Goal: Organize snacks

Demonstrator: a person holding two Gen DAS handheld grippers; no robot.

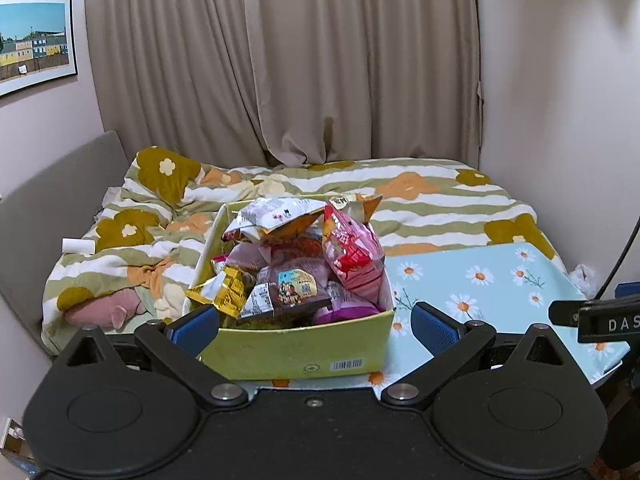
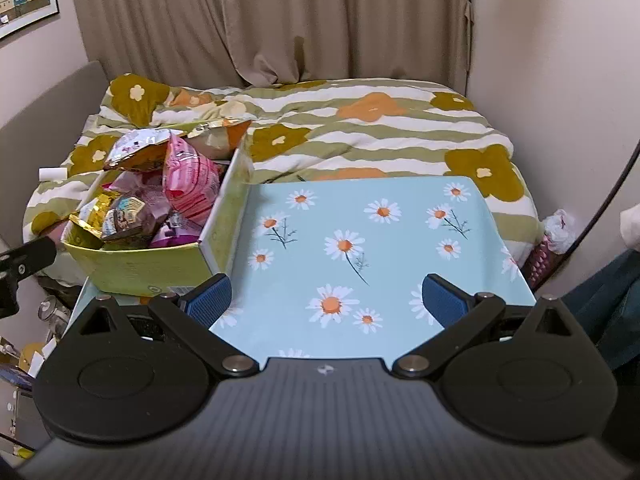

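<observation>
1. The left gripper (image 1: 314, 326) is nearest in its own view, its 2 blue-padded fingers (image 1: 198, 326) spread wide and holding nothing; they sit just short of the box's near corners, and whether they touch it cannot be told.
2. The right gripper (image 2: 326, 298) is to the right of the box, over bare table, its fingers (image 2: 444, 300) also wide apart and empty.
3. The box (image 1: 296, 350), an open yellow-green carton with a barcode on its near wall, stands on the left part of the table (image 1: 492, 280), which is covered in a light blue daisy print.
4. The snacks (image 1: 296, 258) are heaped inside the box, above its rim: a gold packet (image 1: 226, 292) at the near left, a brown packet (image 1: 294, 292) just right of it, a pink and red bag (image 1: 352, 252) along the right wall, and a silver and orange bag (image 1: 280, 216) on top toward the back.
5. Behind the box lies a bed with a striped flower quilt (image 1: 440, 204); a pink soft toy (image 1: 106, 312) lies on it left of the box.
6. Beyond the bed hang beige curtains (image 1: 280, 60), and far up left of the box a framed picture (image 1: 34, 40) is on the wall.
</observation>
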